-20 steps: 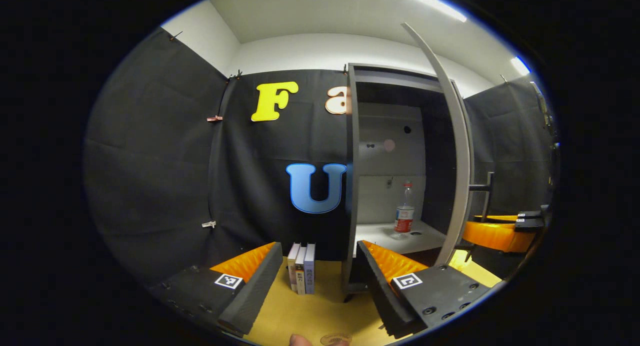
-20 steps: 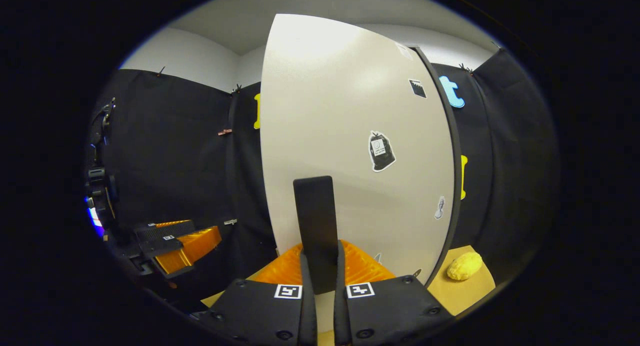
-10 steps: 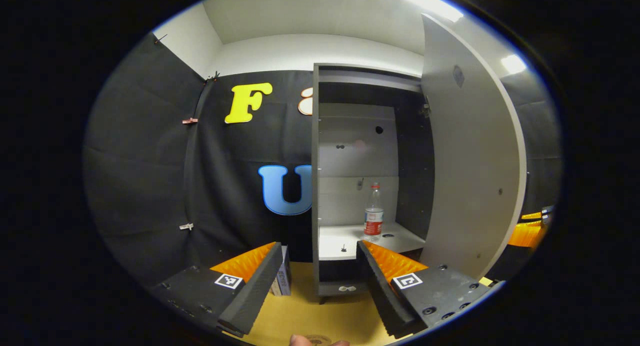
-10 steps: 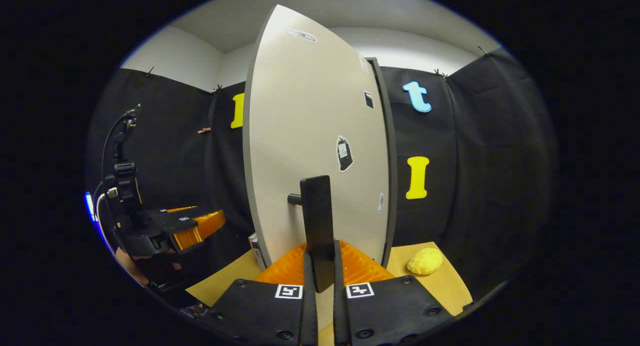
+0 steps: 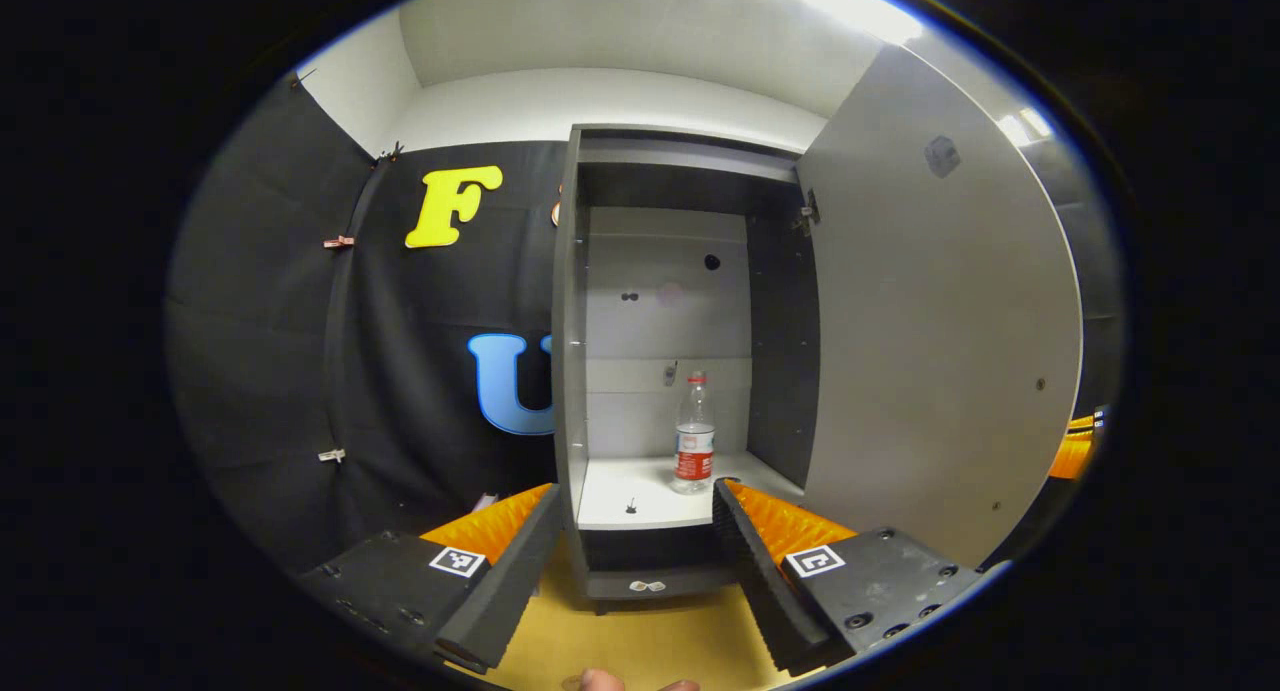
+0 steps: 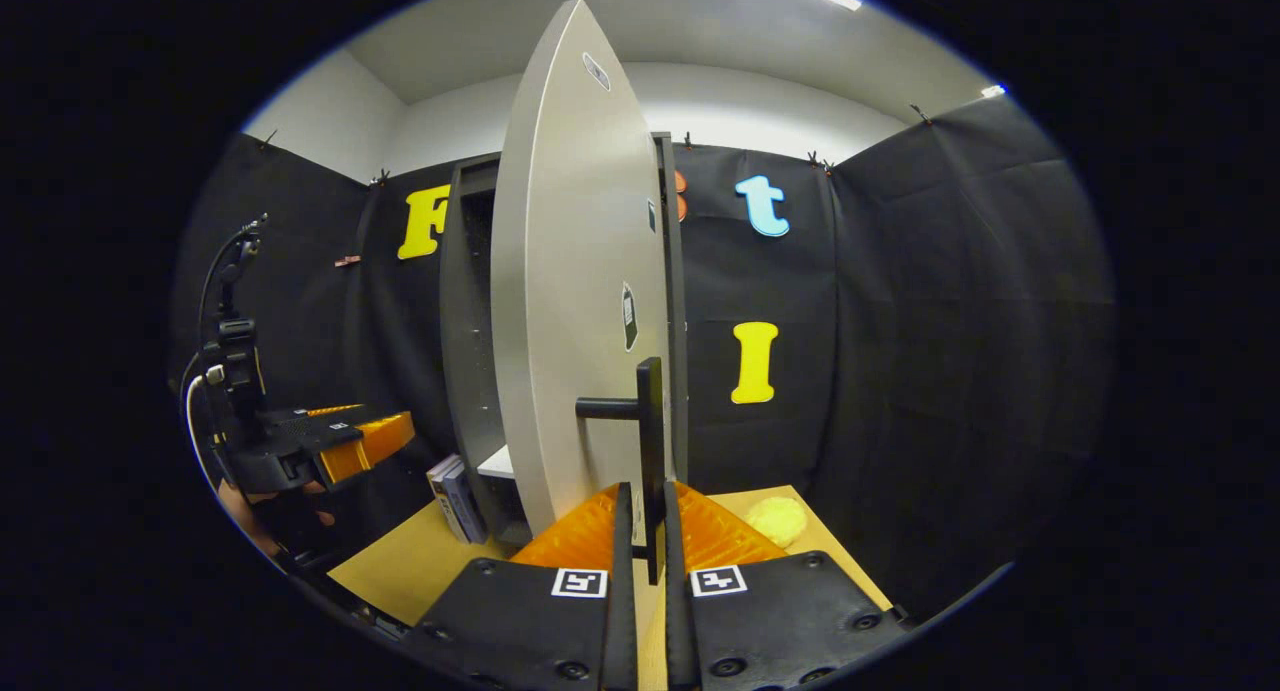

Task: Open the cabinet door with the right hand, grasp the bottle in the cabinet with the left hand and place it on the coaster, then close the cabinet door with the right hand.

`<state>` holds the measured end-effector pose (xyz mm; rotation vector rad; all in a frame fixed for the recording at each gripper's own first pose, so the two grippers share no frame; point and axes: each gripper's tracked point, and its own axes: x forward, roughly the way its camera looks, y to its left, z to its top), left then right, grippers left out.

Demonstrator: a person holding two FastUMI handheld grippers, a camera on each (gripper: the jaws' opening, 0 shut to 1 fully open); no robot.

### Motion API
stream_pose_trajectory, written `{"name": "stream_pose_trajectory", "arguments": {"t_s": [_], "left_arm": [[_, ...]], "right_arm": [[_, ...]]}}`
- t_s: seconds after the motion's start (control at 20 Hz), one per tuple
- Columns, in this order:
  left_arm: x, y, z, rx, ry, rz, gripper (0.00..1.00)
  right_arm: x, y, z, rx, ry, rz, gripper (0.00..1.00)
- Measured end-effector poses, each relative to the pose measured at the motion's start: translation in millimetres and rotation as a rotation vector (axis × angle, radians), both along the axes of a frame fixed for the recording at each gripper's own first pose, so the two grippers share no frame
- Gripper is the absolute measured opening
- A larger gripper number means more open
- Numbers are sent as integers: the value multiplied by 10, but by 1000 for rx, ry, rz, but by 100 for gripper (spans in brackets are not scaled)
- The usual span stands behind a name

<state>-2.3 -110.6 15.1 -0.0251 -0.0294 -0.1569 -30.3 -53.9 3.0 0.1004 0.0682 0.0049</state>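
Observation:
A grey cabinet [image 5: 572,321] stands with its door [image 5: 940,311] swung wide open to the right. Inside, a clear bottle [image 5: 692,449] with a red label and red cap stands upright on the white shelf [image 5: 610,491]. My left gripper [image 5: 632,551] is open, in front of the cabinet and well short of the bottle. In the right gripper view, my right gripper [image 6: 648,556] is shut on the black door handle [image 6: 650,441], with the door [image 6: 570,301] seen nearly edge-on. The left gripper [image 6: 330,446] appears there too, at the far left, held by a hand.
The cabinet sits on a yellow-brown tabletop [image 6: 420,561]. Books [image 6: 455,496] stand beside the cabinet's left side. A yellow lumpy object [image 6: 778,519] lies on the table to the right of the door. Fingertips [image 5: 600,681] show at the bottom edge.
The right gripper has pulled the door from partly open to wide open. The left gripper has shifted to face straight into the cabinet, with the bottle now centred between its fingers.

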Motion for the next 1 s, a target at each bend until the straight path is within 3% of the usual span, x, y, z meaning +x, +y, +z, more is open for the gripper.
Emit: {"name": "stream_pose_trajectory", "arguments": {"t_s": [0.25, 0.3, 0.35, 0.45, 0.55, 0.7, 0.75, 0.8, 0.9, 1.0], "left_arm": [[153, -246, 22, 11, -6, -21, 93], [189, -295, 27, 14, -6, -26, 96], [230, -342, 42, 16, -8, -29, 94], [320, -447, 79, 26, -20, -38, 90], [438, -565, 96, 32, -29, -52, 93], [674, -774, 80, 16, -31, -83, 90], [765, -819, 88, 14, -28, -86, 90], [851, -850, 86, 14, -29, -85, 92], [1065, -916, 70, 18, -27, -84, 93], [1277, -972, 12, 26, -18, -80, 93]], "right_arm": [[63, -196, 20, -6, -3, -54, 10], [71, -220, 19, 2, -3, -62, 21], [59, -250, 17, 12, -1, -67, 10], [57, -258, 20, 27, -1, -72, 10], [66, -215, 20, 36, -2, -52, 10], [42, -233, 20, 36, 0, -33, 10], [42, -218, 30, 38, -5, -27, 21], [38, -190, 42, 40, -16, -12, 10], [-3, -173, 42, 30, -26, 26, 10], [-26, -129, 68, 37, -40, 67, 18]]}}
